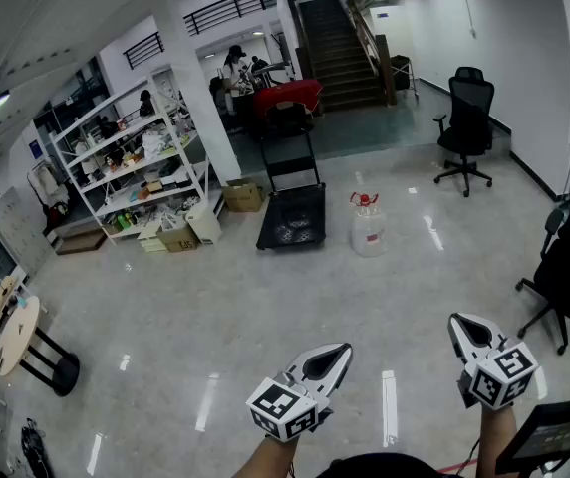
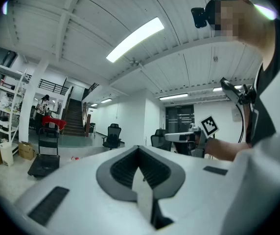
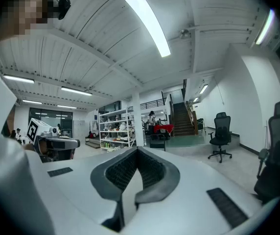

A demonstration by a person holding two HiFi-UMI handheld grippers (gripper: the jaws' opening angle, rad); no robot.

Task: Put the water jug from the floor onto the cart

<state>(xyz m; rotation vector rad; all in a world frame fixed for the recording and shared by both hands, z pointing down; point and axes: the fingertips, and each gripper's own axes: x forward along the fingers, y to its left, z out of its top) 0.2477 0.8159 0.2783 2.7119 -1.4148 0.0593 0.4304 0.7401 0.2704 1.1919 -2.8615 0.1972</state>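
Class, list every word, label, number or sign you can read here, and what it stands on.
No readable text.
Clear water jug with red cap: any print too small.
Brown cardboard box: too blurred.
Black-and-white marker cubes: patterns only, no words.

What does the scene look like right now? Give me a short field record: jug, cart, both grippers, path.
jug: clear plastic water jug with red cap, upright on the glossy grey floor
cart: black flat platform cart, nothing seen on its deck, just left of the jug in the head view, not touching it
left gripper: shut, empty, level, far short of the jug
right gripper: shut, empty, level
path: open floor between grippers and jug; black office chair stands farther off to the right
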